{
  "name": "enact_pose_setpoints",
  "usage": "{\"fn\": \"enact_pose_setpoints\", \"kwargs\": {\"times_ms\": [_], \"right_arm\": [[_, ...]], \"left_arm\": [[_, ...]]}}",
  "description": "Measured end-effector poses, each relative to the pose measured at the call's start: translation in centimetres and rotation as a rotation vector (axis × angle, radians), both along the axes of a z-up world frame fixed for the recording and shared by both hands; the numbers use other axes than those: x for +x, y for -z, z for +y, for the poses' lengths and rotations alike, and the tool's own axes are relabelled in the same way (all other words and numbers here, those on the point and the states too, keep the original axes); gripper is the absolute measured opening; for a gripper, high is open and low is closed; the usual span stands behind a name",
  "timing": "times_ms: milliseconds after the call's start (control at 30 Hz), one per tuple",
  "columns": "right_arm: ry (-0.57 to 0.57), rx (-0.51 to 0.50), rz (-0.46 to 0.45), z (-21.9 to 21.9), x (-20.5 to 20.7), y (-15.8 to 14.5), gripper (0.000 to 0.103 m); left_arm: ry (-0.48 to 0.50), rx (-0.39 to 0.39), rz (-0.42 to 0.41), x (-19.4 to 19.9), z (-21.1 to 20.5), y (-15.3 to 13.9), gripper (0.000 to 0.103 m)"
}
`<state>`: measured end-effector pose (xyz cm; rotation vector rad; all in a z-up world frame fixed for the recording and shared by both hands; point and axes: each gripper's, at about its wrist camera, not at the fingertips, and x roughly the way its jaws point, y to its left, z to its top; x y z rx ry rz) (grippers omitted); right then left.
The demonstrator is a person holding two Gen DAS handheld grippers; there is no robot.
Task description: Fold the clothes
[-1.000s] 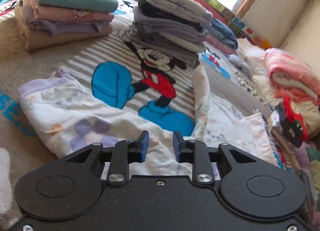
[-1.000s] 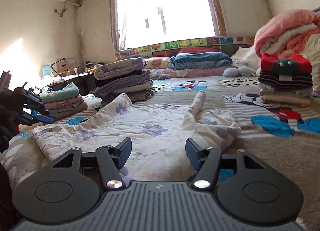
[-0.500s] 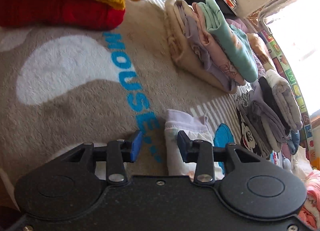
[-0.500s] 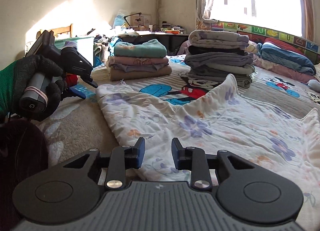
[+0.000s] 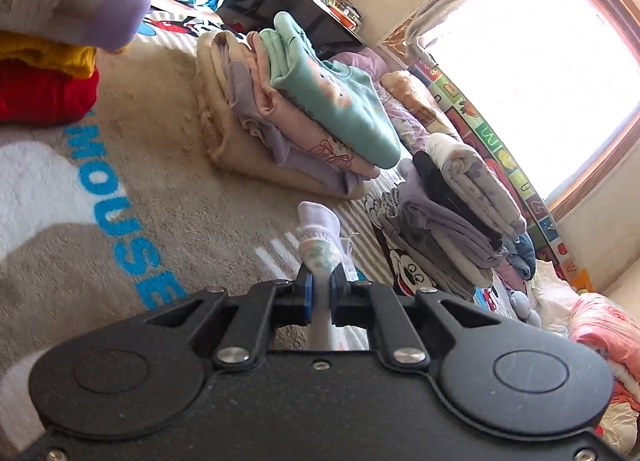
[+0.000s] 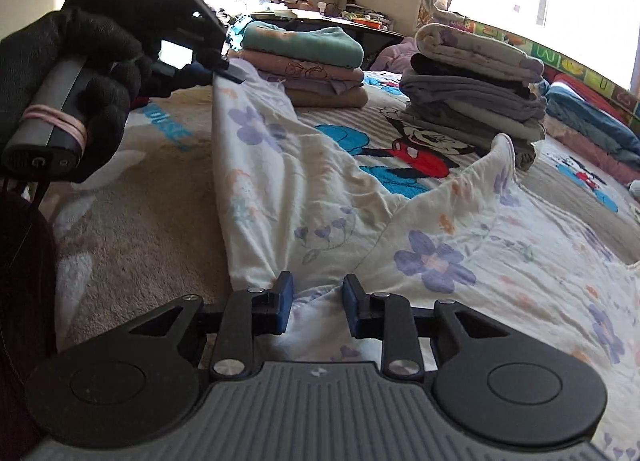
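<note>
1. Where the left gripper meets the floral garment, clamped tight on a bunched corner of it, with a lavender-trimmed tuft poking up between the blue pads.
2. Seen from the right wrist camera as lifted off the Mickey Mouse blanket, gripped by a black-gloved hand, cloth edge hanging steeply down from its tips.
3. Right gripper low at the garment's near edge, fingers a moderate gap apart, white fabric bulging between the pads; cannot tell whether actually pinched or merely straddled.
4. Rest of the floral garment spread flat and wrinkled across the blanket to the right, one narrow part reaching toward the grey stack.
5. Behind it, two folded stacks side by side: one topped by a teal sweatshirt, one of grey and lavender pieces topped by a pale floral roll.
6. From the left wrist camera, red, yellow and lavender folded items at upper left, and a bright window at upper right.
</note>
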<state>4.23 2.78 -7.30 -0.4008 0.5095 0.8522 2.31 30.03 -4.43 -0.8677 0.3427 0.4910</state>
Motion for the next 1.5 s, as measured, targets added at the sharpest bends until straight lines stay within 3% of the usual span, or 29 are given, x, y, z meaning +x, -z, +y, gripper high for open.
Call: {"fn": "enact_pose_setpoints", "kwargs": {"times_ms": [133,300,600,633,667,733,767,800,833,900,1000,1067,1200,1300,1367,1500], "right_arm": [[-0.017,-0.064,-0.093,0.7,-1.5,0.2,0.028],[0.013,-0.026,-0.088,0.0,-2.3,-0.1,0.027],[0.047,0.088,-0.055,-1.7,-2.0,0.8,0.029],[0.048,0.106,-0.036,-1.9,-1.7,0.8,0.03],[0.048,0.123,-0.017,-2.2,-1.4,0.8,0.031],[0.048,0.154,0.018,-2.6,-0.9,0.9,0.032],[0.049,0.164,0.028,-2.7,-0.7,1.0,0.032],[0.049,0.167,0.03,-2.7,-0.6,1.0,0.033],[0.048,0.168,0.028,-2.7,-0.7,1.1,0.033],[0.048,0.168,0.028,-2.7,-0.7,1.1,0.033],[0.047,0.173,0.031,-2.7,-0.7,1.2,0.033],[0.047,0.182,0.034,-2.8,-0.6,1.2,0.033],[0.044,0.198,0.043,-3.0,-0.4,1.2,0.033],[0.043,0.208,0.043,-3.1,-0.4,1.2,0.033],[0.042,0.217,0.038,-3.2,-0.5,1.3,0.034],[0.036,0.241,0.02,-3.4,-1.0,1.3,0.034]], "left_arm": [[-0.055,0.0,0.071,0.1,0.5,0.7,0.01],[-0.123,0.0,0.16,0.2,1.2,1.5,0.021],[0.576,-0.043,-0.046,3.2,-4.3,-0.4,0.021],[0.656,-0.083,-0.051,4.0,-5.2,0.0,0.022],[0.668,-0.097,-0.016,4.6,-5.8,0.6,0.025],[0.672,-0.115,0.064,5.8,-7.0,1.8,0.045],[0.602,-0.06,0.124,6.1,-7.0,2.1,0.04],[0.521,0.004,0.187,6.3,-6.9,2.4,0.021],[0.486,0.024,0.195,6.4,-6.5,2.4,0.018],[0.49,-0.004,0.128,6.2,-6.0,1.8,0.02],[0.569,0.12,0.086,5.7,-7.9,-0.2,0.02],[0.701,0.166,0.025,6.1,-9.5,-0.9,0.02],[0.891,0.249,0.017,8.7,-13.2,-1.8,0.02],[0.949,0.289,0.1,12.1,-15.1,-1.1,0.02],[0.929,0.337,0.171,14.3,-15.7,-0.4,0.02],[0.911,0.345,0.236,18.2,-15.4,0.6,0.02]]}}
